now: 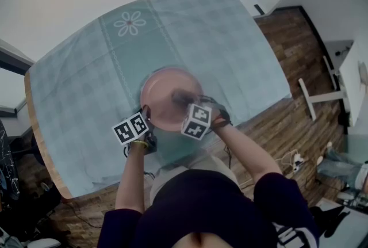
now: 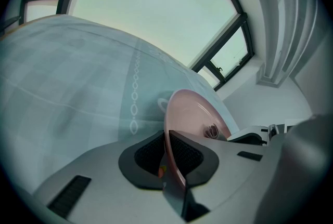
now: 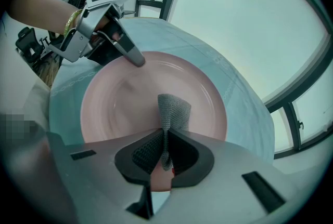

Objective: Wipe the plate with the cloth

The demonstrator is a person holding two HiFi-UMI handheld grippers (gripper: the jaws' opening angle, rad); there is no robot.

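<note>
A pink plate lies on the tablecloth near the table's front edge. My left gripper is shut on the plate's near-left rim; in the left gripper view the rim runs edge-on between the two pads. A small grey knitted cloth hangs pinched in my right gripper, which points steeply down over the plate's middle. The cloth's free end touches the plate's inner surface. In the head view the cloth is a dark blur over the plate. The left gripper shows at the plate's far rim in the right gripper view.
A pale blue-green checked tablecloth with a flower motif covers the round-cornered table. Its wooden edge shows at the left. The person's body stands close to the near edge. Wooden floor and white furniture lie to the right.
</note>
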